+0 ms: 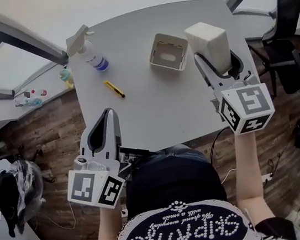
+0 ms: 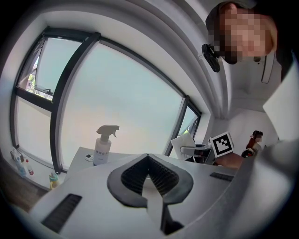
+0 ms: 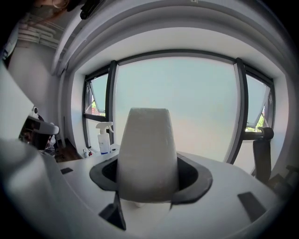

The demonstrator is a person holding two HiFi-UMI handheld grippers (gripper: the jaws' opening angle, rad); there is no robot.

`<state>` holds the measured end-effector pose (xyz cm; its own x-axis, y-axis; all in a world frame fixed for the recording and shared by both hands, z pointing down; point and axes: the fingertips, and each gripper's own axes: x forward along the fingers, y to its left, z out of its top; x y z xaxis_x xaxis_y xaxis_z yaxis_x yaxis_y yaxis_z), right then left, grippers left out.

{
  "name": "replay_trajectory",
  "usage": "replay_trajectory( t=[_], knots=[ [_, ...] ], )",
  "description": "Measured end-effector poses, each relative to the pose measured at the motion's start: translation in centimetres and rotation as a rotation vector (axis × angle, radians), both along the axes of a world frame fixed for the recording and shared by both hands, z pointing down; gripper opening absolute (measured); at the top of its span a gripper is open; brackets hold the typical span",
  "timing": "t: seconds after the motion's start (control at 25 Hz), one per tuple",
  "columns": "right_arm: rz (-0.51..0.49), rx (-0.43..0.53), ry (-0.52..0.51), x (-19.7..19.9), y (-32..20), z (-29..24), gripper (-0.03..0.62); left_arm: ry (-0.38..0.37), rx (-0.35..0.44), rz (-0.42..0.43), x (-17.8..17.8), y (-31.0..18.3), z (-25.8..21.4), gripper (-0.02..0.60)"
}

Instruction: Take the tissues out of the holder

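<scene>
Left gripper [image 1: 107, 114] hangs clenched, empty. Right gripper [image 1: 215, 59] grasps the tissue pack [image 1: 206, 36] clear of the empty-looking holder [image 1: 155, 60]; removal seems done.

"SkipAngel" in beaded letters, upside down, on the person's dark top [image 1: 181, 235]; spray bottle [image 1: 94, 57] label illegible.

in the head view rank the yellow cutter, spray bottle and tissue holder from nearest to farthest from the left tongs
Measured from the left tongs:
1. Yellow cutter, just ahead of the tips, slightly to the right.
2. Spray bottle, further ahead, at the far left corner.
3. Tissue holder, on the far side, well off to the right.
</scene>
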<state>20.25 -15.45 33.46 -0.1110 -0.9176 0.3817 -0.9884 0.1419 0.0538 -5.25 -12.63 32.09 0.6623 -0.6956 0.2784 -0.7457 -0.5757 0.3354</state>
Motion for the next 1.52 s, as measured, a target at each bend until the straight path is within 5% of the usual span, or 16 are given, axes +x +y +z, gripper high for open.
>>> replay_trajectory(
  t=[1.52],
  knots=[
    [0.093, 0.005, -0.132, -1.6, 10.8, 0.5, 0.279, 0.003, -0.015, 0.084, 1.6, 1.6, 0.4, 0.002]
  ],
)
